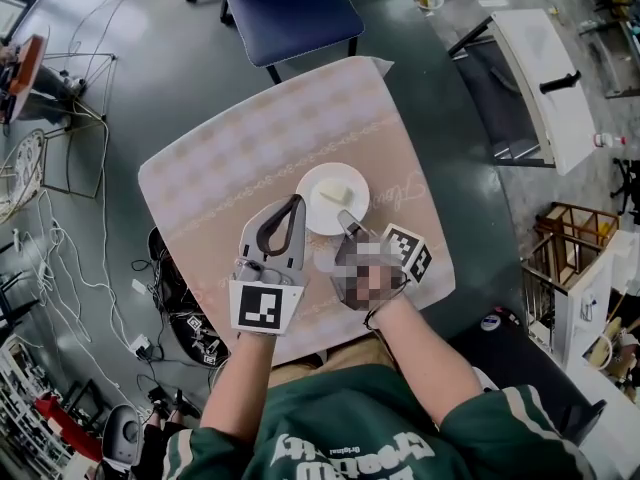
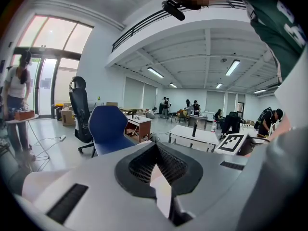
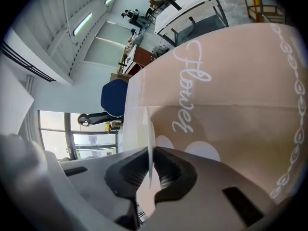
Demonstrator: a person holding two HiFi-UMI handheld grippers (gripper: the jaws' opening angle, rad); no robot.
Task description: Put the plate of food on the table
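Observation:
A white plate (image 1: 325, 200) with a pale yellow piece of food (image 1: 332, 193) is over the middle of the table with a beige patterned cloth (image 1: 220, 168). My right gripper (image 1: 347, 220) is shut on the plate's near right rim. In the right gripper view the thin rim (image 3: 147, 129) runs edge-on between the dark pads of that gripper (image 3: 150, 150), above the cloth (image 3: 231, 81). I cannot tell whether the plate rests on the cloth. My left gripper (image 1: 297, 202) sits just left of the plate with its tips together and nothing in them; in its own view this gripper (image 2: 155, 146) points across the room.
A blue chair (image 1: 285, 8) stands at the table's far side and shows in the left gripper view (image 2: 108, 129). A white table (image 1: 545, 78) is at the right and cables (image 1: 60, 248) lie on the floor at the left. A person (image 2: 17, 95) stands far off.

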